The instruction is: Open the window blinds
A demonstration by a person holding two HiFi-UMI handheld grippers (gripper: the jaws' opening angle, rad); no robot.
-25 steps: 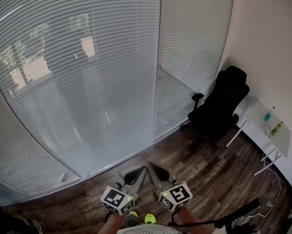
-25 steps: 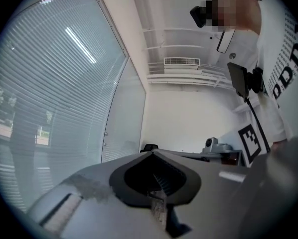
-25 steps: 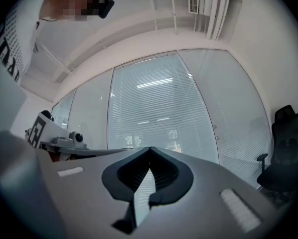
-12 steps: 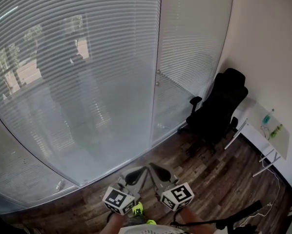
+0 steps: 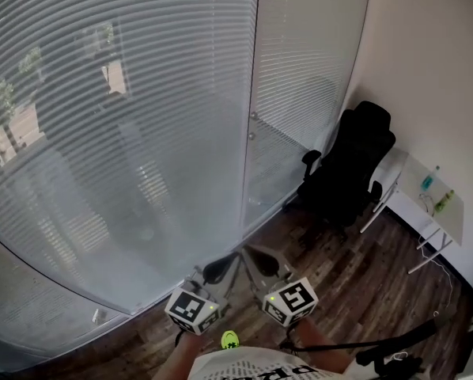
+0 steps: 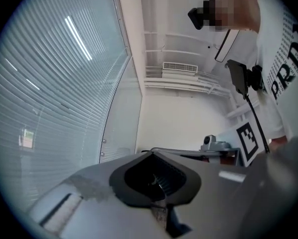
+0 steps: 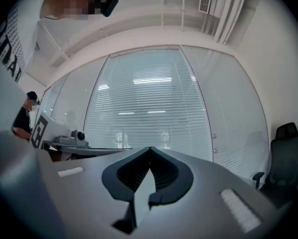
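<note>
The left hand-held gripper (image 5: 221,268) and right hand-held gripper (image 5: 261,261) are closed, empty; step nearer the white slatted window blinds (image 5: 126,93), probably aiming for the small round knobs (image 5: 252,118).

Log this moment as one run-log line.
left gripper: shut, empty | right gripper: shut, empty | window blinds: lowered, not touched | task: not yet begun

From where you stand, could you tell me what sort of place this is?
Probably an office: glass walls with closed slatted blinds, a black swivel chair in the corner, and a small white desk on wood-look flooring.
</note>
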